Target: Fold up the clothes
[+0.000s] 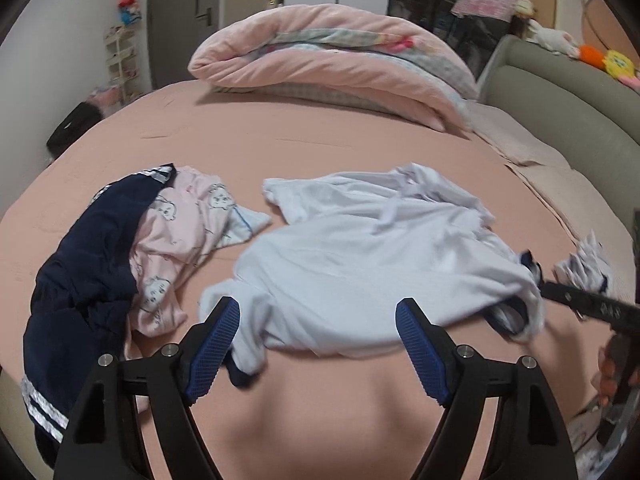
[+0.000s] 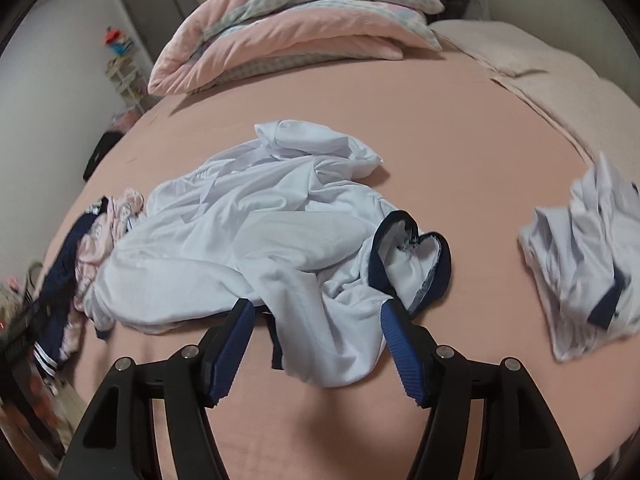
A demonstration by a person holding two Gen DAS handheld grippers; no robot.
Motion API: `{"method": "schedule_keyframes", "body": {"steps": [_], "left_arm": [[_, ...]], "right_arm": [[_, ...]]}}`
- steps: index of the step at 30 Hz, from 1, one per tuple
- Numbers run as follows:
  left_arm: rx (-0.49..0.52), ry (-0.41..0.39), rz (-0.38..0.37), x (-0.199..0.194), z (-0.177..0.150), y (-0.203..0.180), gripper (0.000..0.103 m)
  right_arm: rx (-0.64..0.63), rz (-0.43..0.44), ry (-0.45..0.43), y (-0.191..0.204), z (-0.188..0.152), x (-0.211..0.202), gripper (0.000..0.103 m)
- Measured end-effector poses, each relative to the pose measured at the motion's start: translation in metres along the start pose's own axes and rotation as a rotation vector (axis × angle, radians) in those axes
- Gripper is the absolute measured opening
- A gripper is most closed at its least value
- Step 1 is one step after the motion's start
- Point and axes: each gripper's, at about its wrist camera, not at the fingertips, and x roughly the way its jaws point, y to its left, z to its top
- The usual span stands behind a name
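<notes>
White shirt (image 2: 248,232) lies crumpled on bed (image 2: 440,128); left gripper (image 1: 318,312) and right gripper (image 2: 316,312) gape wide, empty.

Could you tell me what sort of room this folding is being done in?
Most likely a bedroom, probably a child's. The clothes lie on a wide bed with a pink sheet, a folded pink quilt is piled at its far side, and plush toys sit along the padded headboard.

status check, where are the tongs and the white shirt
Both tongs, left and right, open, holding nothing. White shirt crumpled on the bed, unfolded. Navy and pink clothes piled beside it.
</notes>
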Motion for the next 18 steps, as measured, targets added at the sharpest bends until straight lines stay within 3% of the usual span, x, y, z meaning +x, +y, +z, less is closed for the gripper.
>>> {"method": "schedule_keyframes", "body": {"steps": [6,11,18], "left_arm": [[-0.031,0.079,-0.085,0.016,-0.018,-0.016,0.080],[0.008,0.136,-0.128,0.036,-0.027,-0.038,0.080],[0.077,0.206,-0.124,0.070,-0.035,-0.064,0.080]], "right_arm": [[-0.004,-0.027,0.028,0.012,-0.006,0.006,0.065],[-0.121,-0.066,0.097,0.030,-0.011,0.023,0.065],[-0.295,-0.260,0.162,0.048,-0.017,0.054,0.065]]}}
